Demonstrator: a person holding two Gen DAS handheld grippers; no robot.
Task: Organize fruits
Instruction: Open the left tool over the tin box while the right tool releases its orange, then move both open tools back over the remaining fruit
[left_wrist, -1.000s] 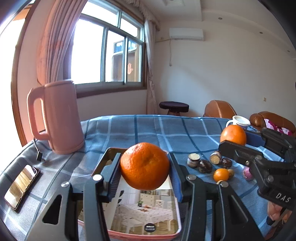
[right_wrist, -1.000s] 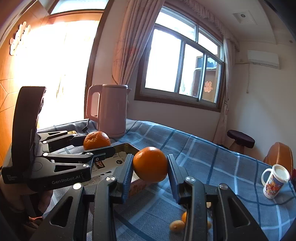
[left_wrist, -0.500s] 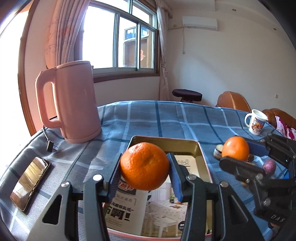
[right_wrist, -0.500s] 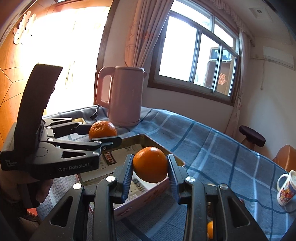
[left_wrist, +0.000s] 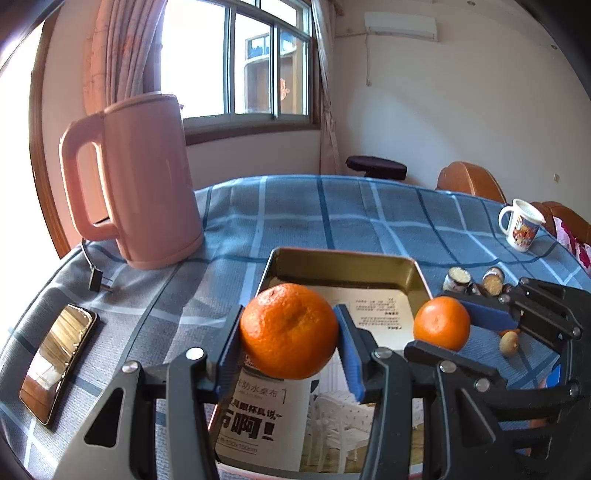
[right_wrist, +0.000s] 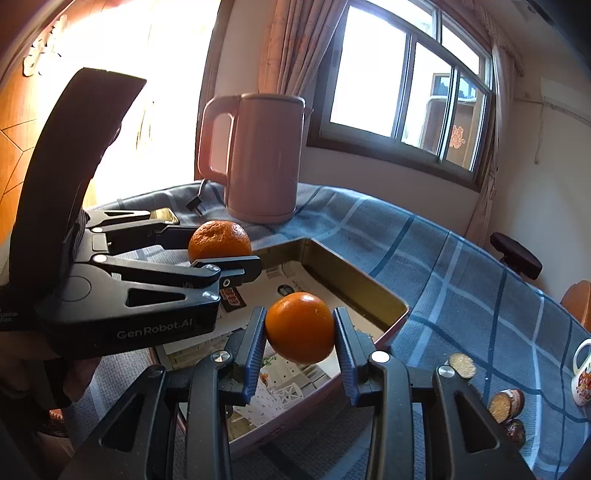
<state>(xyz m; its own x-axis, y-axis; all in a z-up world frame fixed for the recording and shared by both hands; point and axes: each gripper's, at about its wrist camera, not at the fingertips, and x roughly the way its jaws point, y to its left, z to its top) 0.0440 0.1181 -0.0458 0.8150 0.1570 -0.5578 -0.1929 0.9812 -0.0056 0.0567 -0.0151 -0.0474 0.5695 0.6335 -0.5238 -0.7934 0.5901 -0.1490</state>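
Both grippers (left_wrist: 290, 330) (right_wrist: 300, 328) seemingly above tray (left_wrist: 347, 264)

Read "GenRobot.AI" on the left gripper (right_wrist: 225, 253); made out "150x150cm" under large Chinese characters on the printed sheet (left_wrist: 258, 424) lining the tray (left_wrist: 343, 266).

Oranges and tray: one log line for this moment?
left gripper: holds orange | right gripper: holds smaller orange | both over tray

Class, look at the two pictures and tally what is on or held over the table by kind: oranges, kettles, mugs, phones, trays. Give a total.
Oranges: 2 (left, right)
Kettles: 1
Mugs: 1
Phones: 1
Trays: 1
Total: 6
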